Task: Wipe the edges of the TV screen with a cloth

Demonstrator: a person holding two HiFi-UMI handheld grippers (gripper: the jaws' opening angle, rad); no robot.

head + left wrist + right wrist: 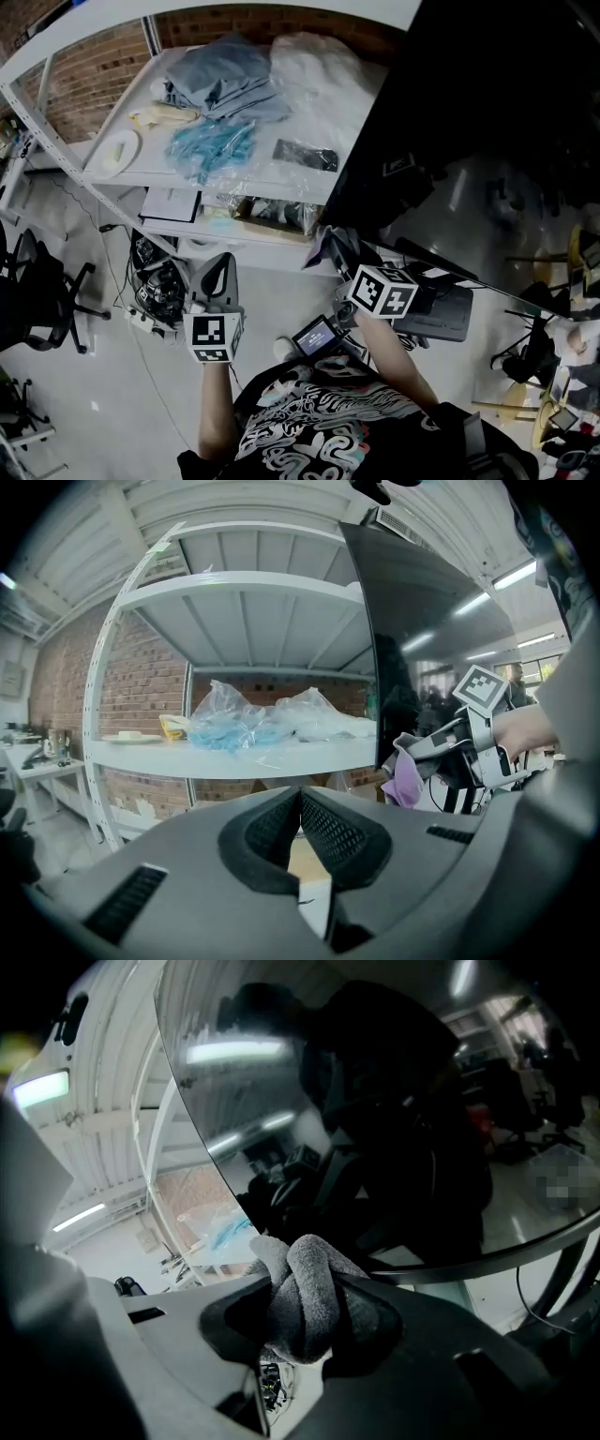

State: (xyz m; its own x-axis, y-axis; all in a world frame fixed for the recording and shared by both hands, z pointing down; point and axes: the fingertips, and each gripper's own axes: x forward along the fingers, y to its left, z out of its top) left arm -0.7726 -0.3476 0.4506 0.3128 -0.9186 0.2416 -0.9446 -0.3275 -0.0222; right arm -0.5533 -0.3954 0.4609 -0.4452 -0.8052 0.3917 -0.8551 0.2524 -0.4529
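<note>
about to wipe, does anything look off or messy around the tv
Nothing damaged or spilled. The cloth is wadded in the right gripper, not flat, at a lower corner of the TV screen. Plastic bags lie heaped on the shelf beside it.

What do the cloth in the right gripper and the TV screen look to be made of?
The cloth: soft, fuzzy grey fabric, likely microfibre, by its nappy surface and bunched folds. The TV screen: glossy dark glass or plastic; it gives sharp mirror reflections.

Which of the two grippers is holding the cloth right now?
The right gripper: its jaws are shut on the cloth, by the TV screen at its lower corner. The left gripper has its jaws together, empty.
</note>
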